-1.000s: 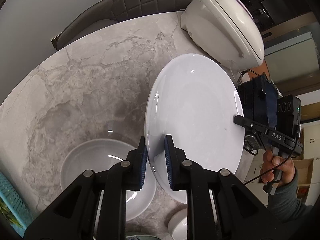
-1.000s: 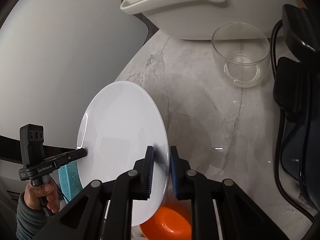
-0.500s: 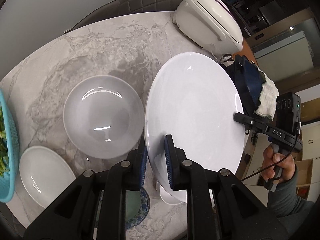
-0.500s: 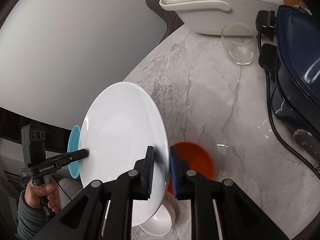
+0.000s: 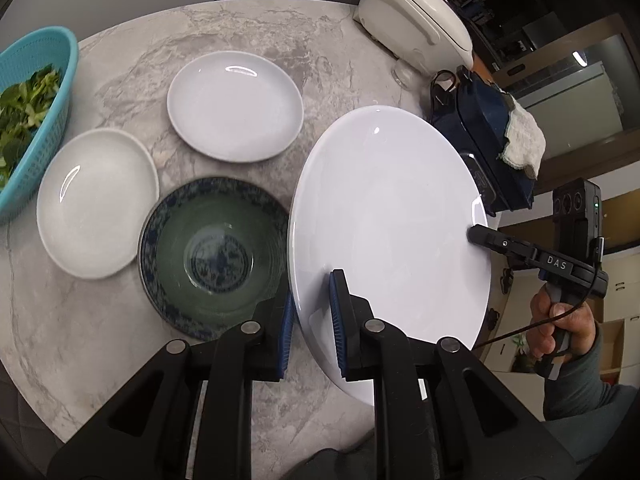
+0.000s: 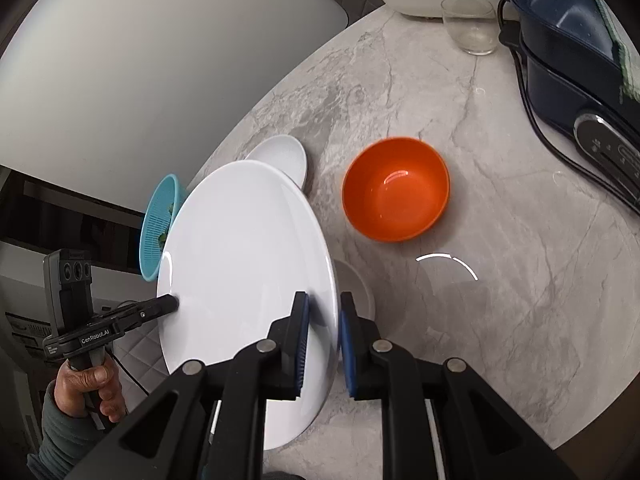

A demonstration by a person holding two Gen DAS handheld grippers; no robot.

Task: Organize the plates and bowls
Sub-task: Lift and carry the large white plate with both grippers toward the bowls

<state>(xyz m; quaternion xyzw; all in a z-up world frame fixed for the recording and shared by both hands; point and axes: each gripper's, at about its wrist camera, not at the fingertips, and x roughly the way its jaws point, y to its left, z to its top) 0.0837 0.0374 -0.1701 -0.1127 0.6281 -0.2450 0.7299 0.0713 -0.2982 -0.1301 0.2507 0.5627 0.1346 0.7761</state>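
Above marble table (image 5: 120, 360): both tools clamped on large white plate (image 5: 392, 216); cabinets behind.

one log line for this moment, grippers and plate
left gripper: shut on large white plate | right gripper: shut on opposite rim | plate: tilted, off marble table
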